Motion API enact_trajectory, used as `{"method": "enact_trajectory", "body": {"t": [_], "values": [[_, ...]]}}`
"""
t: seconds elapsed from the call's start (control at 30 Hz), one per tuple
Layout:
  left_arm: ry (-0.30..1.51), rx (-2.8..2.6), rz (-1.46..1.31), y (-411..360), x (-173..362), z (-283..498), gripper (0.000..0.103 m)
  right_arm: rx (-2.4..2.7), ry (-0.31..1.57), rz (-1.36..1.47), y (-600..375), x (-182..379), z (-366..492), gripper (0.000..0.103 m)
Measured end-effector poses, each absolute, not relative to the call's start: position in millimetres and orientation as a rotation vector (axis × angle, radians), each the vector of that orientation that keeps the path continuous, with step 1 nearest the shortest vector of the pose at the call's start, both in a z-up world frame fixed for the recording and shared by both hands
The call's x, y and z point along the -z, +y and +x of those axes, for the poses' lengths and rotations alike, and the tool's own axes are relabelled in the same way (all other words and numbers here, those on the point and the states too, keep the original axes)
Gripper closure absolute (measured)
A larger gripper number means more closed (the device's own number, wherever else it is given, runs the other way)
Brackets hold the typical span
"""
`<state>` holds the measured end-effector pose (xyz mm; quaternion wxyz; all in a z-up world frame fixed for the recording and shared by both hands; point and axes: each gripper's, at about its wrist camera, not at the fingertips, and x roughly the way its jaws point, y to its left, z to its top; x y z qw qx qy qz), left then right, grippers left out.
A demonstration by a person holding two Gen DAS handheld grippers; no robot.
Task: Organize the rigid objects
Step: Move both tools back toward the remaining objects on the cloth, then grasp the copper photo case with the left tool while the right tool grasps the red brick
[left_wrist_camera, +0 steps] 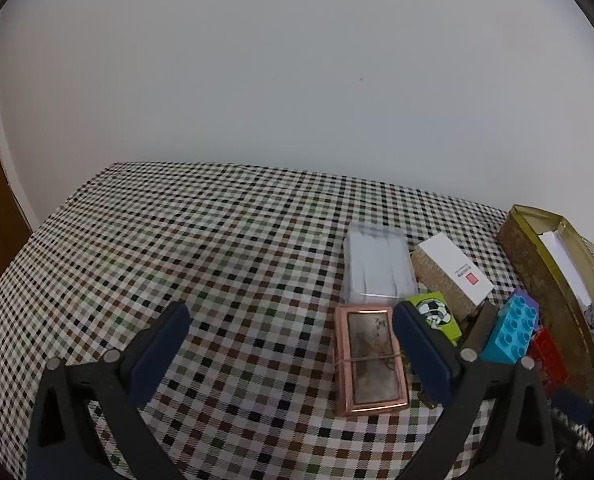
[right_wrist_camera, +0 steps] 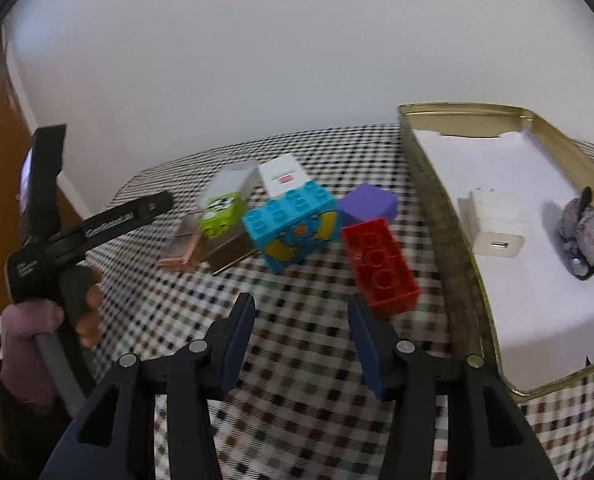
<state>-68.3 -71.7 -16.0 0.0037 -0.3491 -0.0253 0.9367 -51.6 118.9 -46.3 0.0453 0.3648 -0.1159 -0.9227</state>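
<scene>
On the checkered table (right_wrist_camera: 297, 420), right claw (right_wrist_camera: 301, 312) part-open and empty near red brick (right_wrist_camera: 379, 266), left claw (left_wrist_camera: 291, 320) wide, empty, beside copper case (left_wrist_camera: 369, 360).

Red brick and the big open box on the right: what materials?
Red brick: looks like glossy moulded plastic, with round studs and sharp highlights. Open box: probably tin or thin metal, with a shiny gold rim and inner wall; the white liner could be paper or foam.

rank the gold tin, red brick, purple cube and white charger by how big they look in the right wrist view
1. gold tin, by far the largest
2. red brick
3. purple cube and white charger: look about alike, and they sit at differing distances from the camera, so unranked
</scene>
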Motion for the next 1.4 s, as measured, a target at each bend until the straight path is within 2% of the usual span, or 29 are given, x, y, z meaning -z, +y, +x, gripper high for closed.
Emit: {"method": "enact_trajectory", "body": {"t": [0.3, 0.4, 0.5, 0.77, 1.03, 1.13, 1.17, 1.23, 1.33, 1.4], "values": [[-0.065, -2.929, -1.085, -77, 18, -71, 0.001, 2.903, -0.406, 1.131, 152, 46, -59, 0.048], [-0.078, -2.937, -1.100, -80, 19, -72, 0.001, 2.894, -0.376, 1.156, 147, 47, -60, 0.045], [-0.094, -2.929, -1.110, -81, 18, -72, 0.001, 2.875, -0.377, 1.183, 145, 49, -69, 0.044], [-0.084, -2.934, -1.107, -87, 16, -76, 0.001, 2.915, -0.212, 1.314, 137, 53, -104, 0.044], [-0.112, -2.940, -1.110, -91, 15, -73, 0.001, 2.917, -0.164, 1.357, 135, 55, -125, 0.043], [-0.075, -2.951, -1.124, -90, 17, -73, 0.001, 2.885, -0.204, 1.326, 140, 54, -123, 0.044], [-0.071, -2.947, -1.132, -90, 18, -74, 0.001, 2.873, -0.214, 1.317, 141, 54, -121, 0.045], [-0.065, -2.927, -1.142, -89, 20, -75, 0.001, 2.864, -0.238, 1.304, 141, 53, -121, 0.056], [-0.061, -2.863, -1.158, -84, 23, -76, 0.001, 2.784, -0.343, 1.245, 151, 52, -109, 0.062], [-0.073, -2.806, -1.174, -81, 24, -77, 0.001, 2.737, -0.422, 1.205, 157, 49, -98, 0.063]]}}
